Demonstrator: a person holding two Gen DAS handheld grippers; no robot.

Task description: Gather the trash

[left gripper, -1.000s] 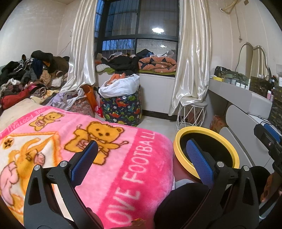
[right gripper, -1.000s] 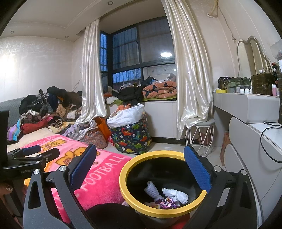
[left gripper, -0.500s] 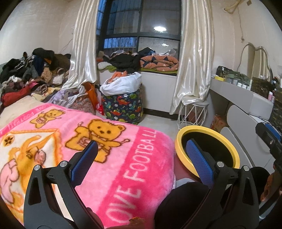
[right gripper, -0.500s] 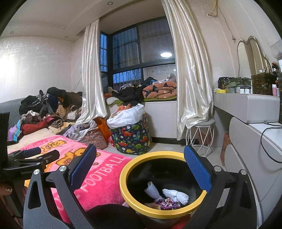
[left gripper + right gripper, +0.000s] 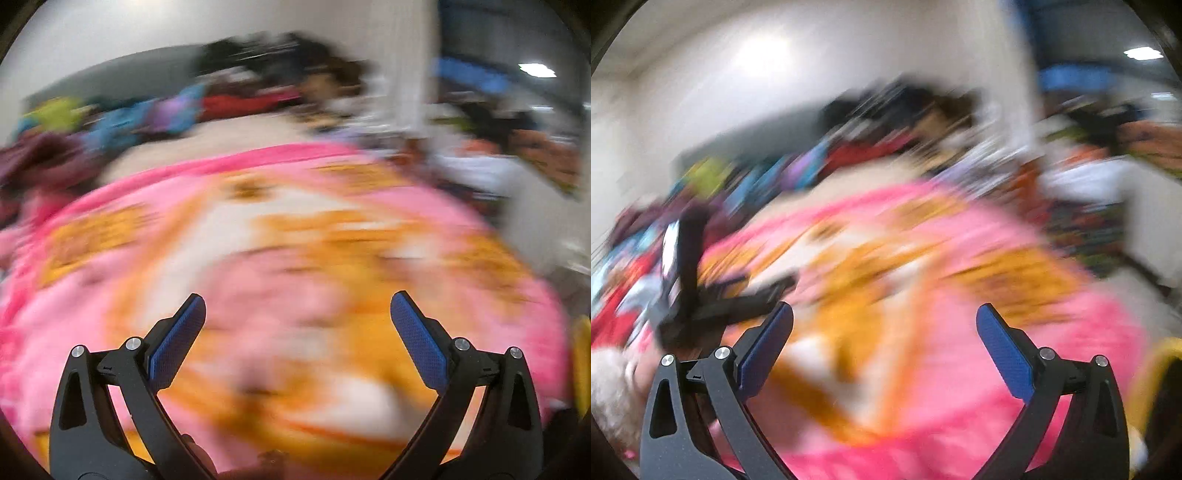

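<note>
Both views are heavily blurred by motion. My left gripper [image 5: 297,308] is open above the pink and orange blanket [image 5: 295,240], with nothing between its blue pads. My right gripper [image 5: 884,319] is also open and empty over the same blanket [image 5: 960,369]. The yellow-rimmed bin shows only as a sliver at the right edge of the left wrist view [image 5: 581,362] and at the lower right edge of the right wrist view [image 5: 1156,373]. The left gripper's black body [image 5: 713,291] appears at the left in the right wrist view. No piece of trash can be made out.
A pile of coloured clothes [image 5: 177,107] runs along the far side of the bed against the wall. A white curtain and window [image 5: 480,81] lie to the right. A white fluffy sleeve [image 5: 609,391] is at the lower left edge of the right wrist view.
Both grippers have swung quickly to the left, away from the yellow bin and over the blanket. The bin has slid to the right edge of both views. Both stay open.
</note>
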